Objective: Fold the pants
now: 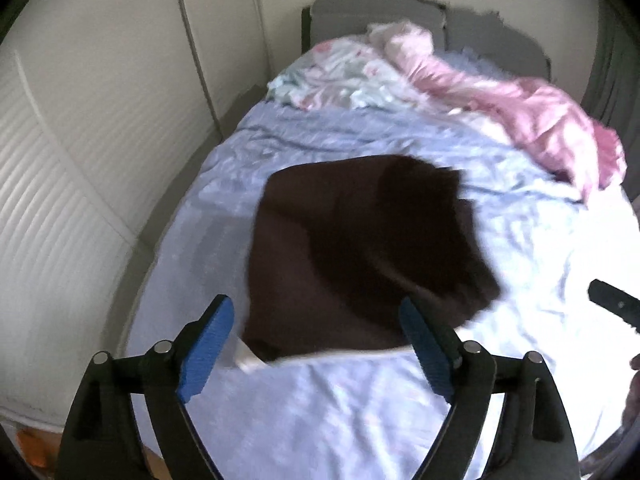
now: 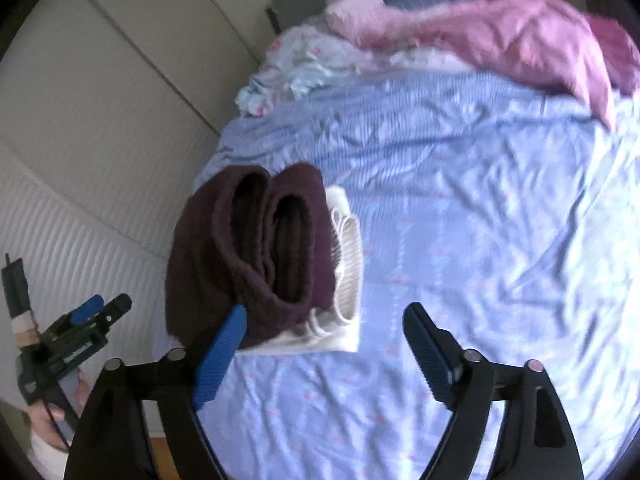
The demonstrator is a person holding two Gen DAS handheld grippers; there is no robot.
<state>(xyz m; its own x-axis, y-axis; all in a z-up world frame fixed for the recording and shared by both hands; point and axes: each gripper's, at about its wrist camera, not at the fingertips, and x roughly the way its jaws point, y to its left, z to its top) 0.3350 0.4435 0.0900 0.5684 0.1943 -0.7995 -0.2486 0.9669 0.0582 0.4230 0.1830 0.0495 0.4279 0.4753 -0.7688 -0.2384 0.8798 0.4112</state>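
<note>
Pants (image 2: pixel 248 256) are lying folded into a compact dark maroon bundle on the bed (image 2: pixel 460 208), white waistband edge at the near right, long axis running near-to-far. Left gripper (image 1: pixel 316 320) is hovering with jaws open and empty, the bundle directly ahead just past its fingertips; right gripper (image 2: pixel 324 328) is also standing with jaws open and empty, the bundle ahead and left, overlapping only its left finger. Judgement: left hand is the better centred of the 2 for any next touch; the fold looks essentially complete.

The left gripper (image 1: pixel 316 314) points steeply downward, blue pads spread wide, nothing between them; the right gripper (image 2: pixel 324 322) likewise gapes empty.
</note>
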